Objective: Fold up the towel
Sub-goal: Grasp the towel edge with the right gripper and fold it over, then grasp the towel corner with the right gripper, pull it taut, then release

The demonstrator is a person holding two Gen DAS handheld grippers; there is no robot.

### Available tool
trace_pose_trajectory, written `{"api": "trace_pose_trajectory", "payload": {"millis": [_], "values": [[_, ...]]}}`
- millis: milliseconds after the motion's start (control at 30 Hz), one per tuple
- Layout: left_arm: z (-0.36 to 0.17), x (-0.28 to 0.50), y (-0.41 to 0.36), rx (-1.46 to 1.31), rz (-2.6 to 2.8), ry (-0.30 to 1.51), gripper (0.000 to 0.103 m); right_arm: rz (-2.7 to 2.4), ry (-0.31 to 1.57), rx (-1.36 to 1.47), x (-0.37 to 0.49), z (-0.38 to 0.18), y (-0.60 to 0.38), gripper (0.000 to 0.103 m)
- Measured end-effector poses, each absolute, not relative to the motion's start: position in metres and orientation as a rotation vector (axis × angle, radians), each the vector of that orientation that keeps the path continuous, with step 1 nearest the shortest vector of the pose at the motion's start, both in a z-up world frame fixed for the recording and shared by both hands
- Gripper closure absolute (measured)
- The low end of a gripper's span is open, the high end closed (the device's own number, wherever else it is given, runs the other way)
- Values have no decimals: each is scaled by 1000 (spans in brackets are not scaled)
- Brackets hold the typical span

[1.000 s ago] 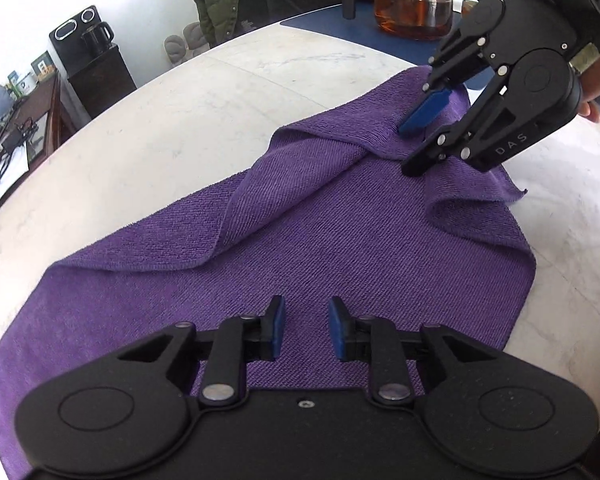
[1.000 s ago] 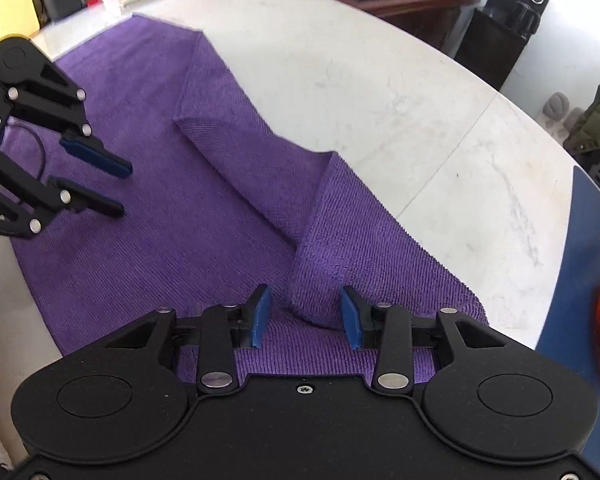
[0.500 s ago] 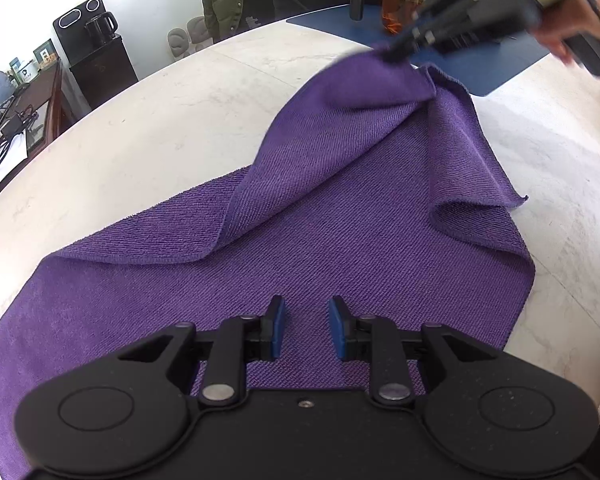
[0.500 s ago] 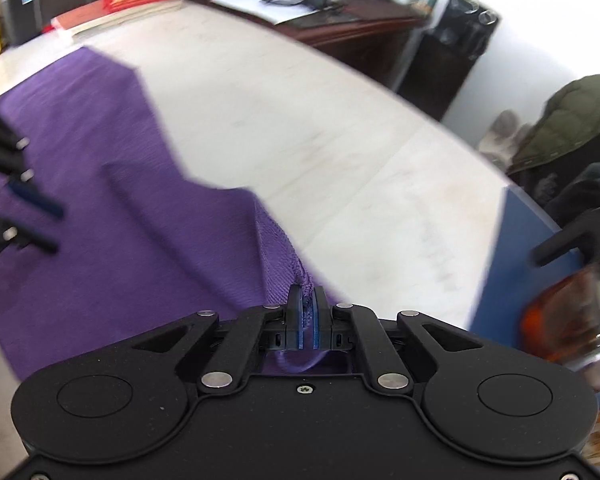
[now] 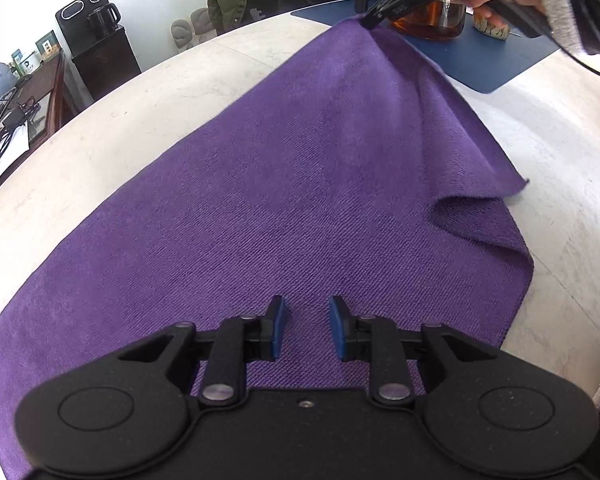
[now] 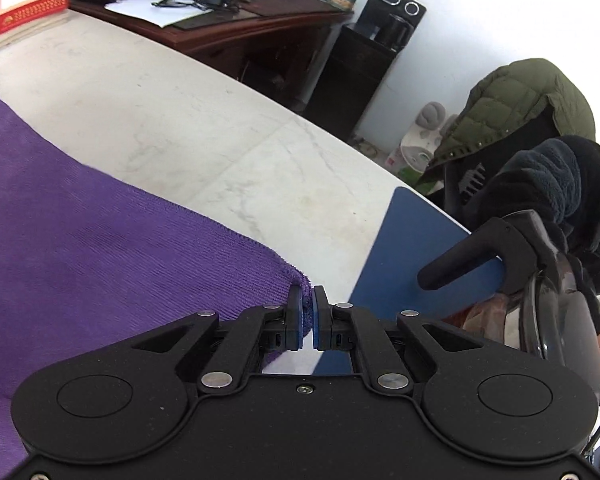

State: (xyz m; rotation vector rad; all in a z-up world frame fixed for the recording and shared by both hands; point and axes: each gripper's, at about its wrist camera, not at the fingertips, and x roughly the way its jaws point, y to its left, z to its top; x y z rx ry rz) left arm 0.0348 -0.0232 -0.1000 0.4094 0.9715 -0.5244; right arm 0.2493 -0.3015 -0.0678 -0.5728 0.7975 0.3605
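Purple towel: spread on your marble table.
Right gripper: you're pinching its corner.
Left gripper: fingers apart above the cloth, gripping nothing.

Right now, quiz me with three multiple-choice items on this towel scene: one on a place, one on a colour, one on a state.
1. Where does the glass teapot stand?
A. on the blue mat
B. on the towel
C. on the floor

2. What colour is the towel?
A. green
B. purple
C. white

3. What is the right gripper doing?
A. open, empty
B. holding the teapot
C. shut on a towel corner

Answers: 1 A, the pot sits on the mat; 2 B, the cloth is purple throughout; 3 C, the fingers pinch purple fabric between them.
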Motion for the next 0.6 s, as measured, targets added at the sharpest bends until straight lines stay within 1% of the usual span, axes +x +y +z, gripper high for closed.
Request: {"api": "trace_pose_trajectory", "payload": {"millis": [100, 233, 300, 333, 367, 467, 600], "values": [[-99, 35, -22, 409, -524, 975, 80, 357, 825, -587, 256, -83, -306, 99], [-99, 35, -22, 404, -522, 976, 80, 339, 828, -578, 257, -93, -305, 89], [-99, 34, -22, 403, -522, 975, 80, 300, 810, -554, 255, -91, -307, 70], [-99, 34, -22, 403, -523, 974, 80, 279, 800, -540, 254, -89, -308, 67], [-99, 34, -22, 403, -523, 973, 80, 248, 782, -518, 251, -85, -311, 60], [-99, 34, -21, 401, -525, 969, 80, 204, 744, -405, 247, -67, -323, 59], [-99, 33, -23, 401, -519, 961, 80, 223, 692, -130, 199, -27, -342, 59]]}}
